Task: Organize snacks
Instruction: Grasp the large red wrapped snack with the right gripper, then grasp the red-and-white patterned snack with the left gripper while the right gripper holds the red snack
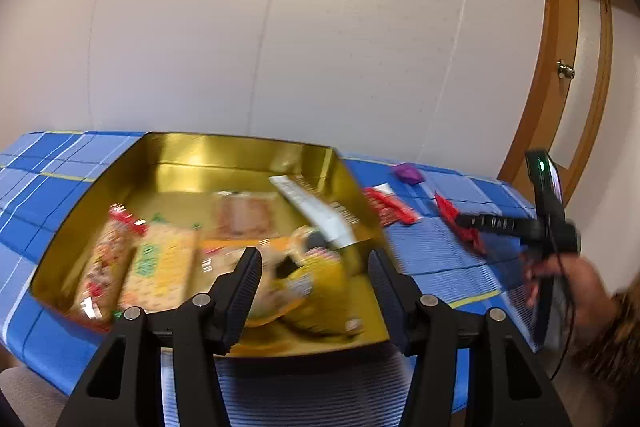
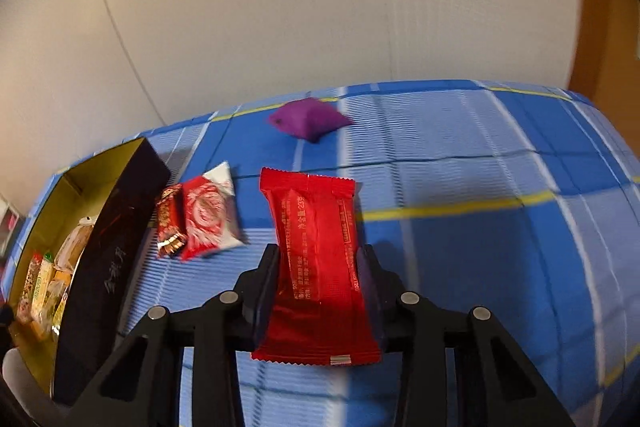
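A gold-lined box [image 1: 240,155] sits on the blue checked cloth and holds several snack packets, among them a yellow one [image 1: 320,279]. My left gripper [image 1: 316,259] is open above the box's near side, holding nothing. My right gripper [image 2: 320,255] is shut on a red snack packet [image 2: 316,263] and holds it above the cloth. In the left wrist view the right gripper [image 1: 476,223] shows at the right with the red packet [image 1: 448,207]. The box's dark outer wall [image 2: 108,259] stands to the left in the right wrist view.
On the cloth lie a red-and-white packet [image 2: 208,215], a small red-and-gold packet [image 2: 170,227] and a purple packet [image 2: 308,117]. A white wall stands behind the table. A wooden door frame [image 1: 560,67] is at the right.
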### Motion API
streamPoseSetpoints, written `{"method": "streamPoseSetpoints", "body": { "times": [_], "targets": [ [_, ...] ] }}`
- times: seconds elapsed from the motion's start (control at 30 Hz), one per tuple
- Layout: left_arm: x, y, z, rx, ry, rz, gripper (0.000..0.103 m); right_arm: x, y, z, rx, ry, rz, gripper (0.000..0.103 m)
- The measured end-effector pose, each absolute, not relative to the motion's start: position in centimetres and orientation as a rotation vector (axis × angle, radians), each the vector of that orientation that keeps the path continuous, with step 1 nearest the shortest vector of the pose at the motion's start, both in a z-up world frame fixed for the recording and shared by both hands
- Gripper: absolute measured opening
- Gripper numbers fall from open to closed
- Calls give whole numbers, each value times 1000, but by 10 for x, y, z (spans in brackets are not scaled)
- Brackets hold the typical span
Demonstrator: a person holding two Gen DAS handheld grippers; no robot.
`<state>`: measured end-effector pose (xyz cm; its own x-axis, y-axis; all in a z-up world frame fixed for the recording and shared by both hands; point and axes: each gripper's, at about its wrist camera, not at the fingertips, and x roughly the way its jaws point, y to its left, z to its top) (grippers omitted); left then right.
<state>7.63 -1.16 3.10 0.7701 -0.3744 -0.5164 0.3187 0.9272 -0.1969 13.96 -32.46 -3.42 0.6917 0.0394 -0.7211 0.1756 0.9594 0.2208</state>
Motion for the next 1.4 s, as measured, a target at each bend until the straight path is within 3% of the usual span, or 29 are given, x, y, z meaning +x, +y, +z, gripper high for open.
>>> {"method": "streamPoseSetpoints", "body": {
  "times": [0.33, 0.67, 1.03, 1.1, 1.17, 1.4],
  "targets": [
    [117, -122, 77, -19, 682, -536, 57, 97, -361, -35, 337, 764, -189, 39],
    [205, -217, 32, 102, 928, -429, 57, 89, -367, -37, 341, 749, -180, 40],
    [264, -223, -19, 64, 1140, -241, 57, 88, -379, -39, 447, 746, -145, 40],
    [261, -227, -21, 95, 1121, -232, 50, 88, -380, -39, 462, 745, -143, 40],
    [254, -234, -23, 153, 1088, -235, 35, 88, -380, -39, 472, 744, -141, 41],
    [214, -244, -22, 204, 1003, -323, 30, 87, -383, -41, 502, 740, -140, 42]
  ]
}}
